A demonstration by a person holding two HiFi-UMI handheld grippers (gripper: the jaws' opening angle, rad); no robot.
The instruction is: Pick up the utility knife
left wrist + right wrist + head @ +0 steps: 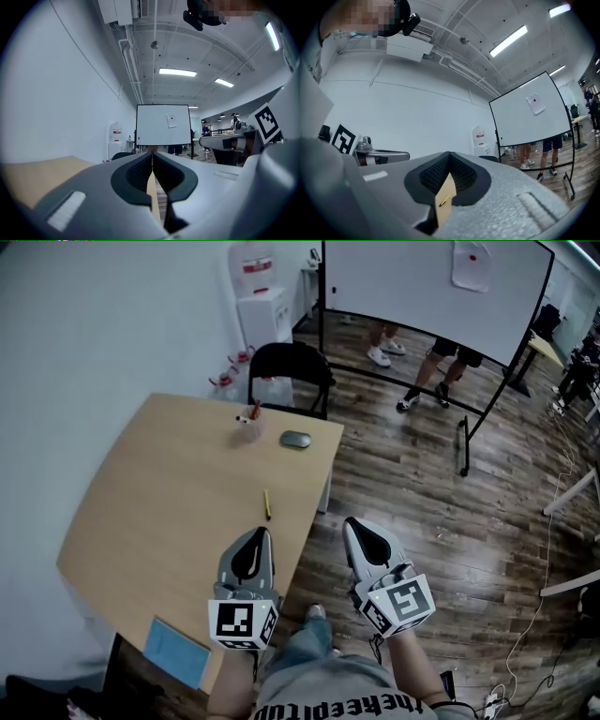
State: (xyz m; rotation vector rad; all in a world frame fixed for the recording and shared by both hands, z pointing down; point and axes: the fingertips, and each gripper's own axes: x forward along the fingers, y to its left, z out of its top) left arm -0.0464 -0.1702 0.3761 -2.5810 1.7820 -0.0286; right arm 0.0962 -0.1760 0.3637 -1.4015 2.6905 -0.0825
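Note:
The utility knife (266, 503) is a slim yellow tool lying on the wooden table (159, 502) near its right edge. My left gripper (258, 532) is shut and empty; it hovers over the table's near right corner, just short of the knife. My right gripper (353, 523) is also shut and empty, held beside the table over the floor. In the left gripper view the jaws (153, 153) meet at the tips and only a strip of table shows below them. In the right gripper view (449, 154) the knife (444, 200) shows small through the gap under the closed tips.
A pen cup (247, 426) and a grey mouse (295, 439) sit at the table's far end. A blue notebook (176, 650) lies at the near edge. A black chair (291, 371) stands behind the table, with a rolling whiteboard (431, 292) and people's legs beyond it.

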